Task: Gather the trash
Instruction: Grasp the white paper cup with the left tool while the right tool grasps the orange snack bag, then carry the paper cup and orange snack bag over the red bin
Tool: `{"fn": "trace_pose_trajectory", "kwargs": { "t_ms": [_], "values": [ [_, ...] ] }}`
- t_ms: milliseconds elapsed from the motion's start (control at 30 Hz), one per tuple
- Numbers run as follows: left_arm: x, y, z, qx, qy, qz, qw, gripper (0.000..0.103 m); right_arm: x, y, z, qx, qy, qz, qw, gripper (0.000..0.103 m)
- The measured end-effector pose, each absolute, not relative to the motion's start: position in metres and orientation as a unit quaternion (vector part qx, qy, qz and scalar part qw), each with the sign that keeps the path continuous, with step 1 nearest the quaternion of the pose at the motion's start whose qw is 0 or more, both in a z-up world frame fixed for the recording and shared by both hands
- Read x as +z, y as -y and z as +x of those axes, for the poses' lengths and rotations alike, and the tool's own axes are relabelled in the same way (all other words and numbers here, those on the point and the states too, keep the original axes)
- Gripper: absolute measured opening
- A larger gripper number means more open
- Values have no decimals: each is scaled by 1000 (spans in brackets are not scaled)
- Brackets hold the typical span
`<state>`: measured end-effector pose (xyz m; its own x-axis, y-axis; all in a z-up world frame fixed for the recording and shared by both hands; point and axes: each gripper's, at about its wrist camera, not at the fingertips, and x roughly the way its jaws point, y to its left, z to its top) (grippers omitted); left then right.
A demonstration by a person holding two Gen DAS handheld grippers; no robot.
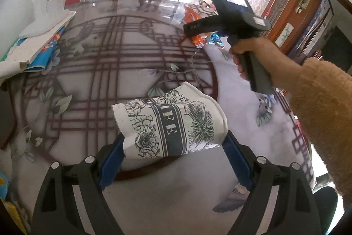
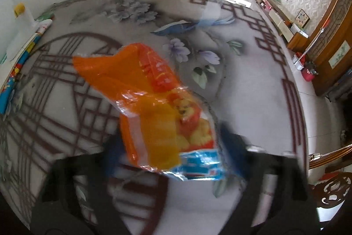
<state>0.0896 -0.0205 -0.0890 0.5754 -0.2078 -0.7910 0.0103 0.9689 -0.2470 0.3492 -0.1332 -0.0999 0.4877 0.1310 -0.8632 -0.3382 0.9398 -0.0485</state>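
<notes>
Paper cup (image 1: pixel 170 124) between left jaws

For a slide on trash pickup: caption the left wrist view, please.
Left gripper grips a crushed floral paper cup over the patterned table; the right hand aims its gripper at an orange wrapper.

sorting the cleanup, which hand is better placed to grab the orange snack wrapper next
Right: the orange wrapper already lies between the right gripper fingers, while the left gripper holds the crushed paper cup.

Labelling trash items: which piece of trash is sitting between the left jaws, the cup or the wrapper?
The white paper cup with black floral print, lying on its side between the left gripper jaws. The orange snack wrapper is at the right gripper.
</notes>
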Motion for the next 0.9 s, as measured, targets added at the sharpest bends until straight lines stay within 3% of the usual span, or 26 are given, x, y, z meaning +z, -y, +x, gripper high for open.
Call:
{"fn": "trace_pose_trajectory", "kwargs": {
  "t_ms": [200, 567, 900],
  "values": [
    [-86, 19, 86, -55, -451, -111, 884, 82, -76, 151, 307, 174, -460, -68, 868, 64],
    [-82, 26, 78, -55, -443, -109, 888, 82, -46, 237, 156, 223, -476, -6, 851, 64],
    [-52, 60, 52, -67, -409, -98, 905, 82, -14, 296, 57, 199, -442, 56, 873, 64]
  ]
}}
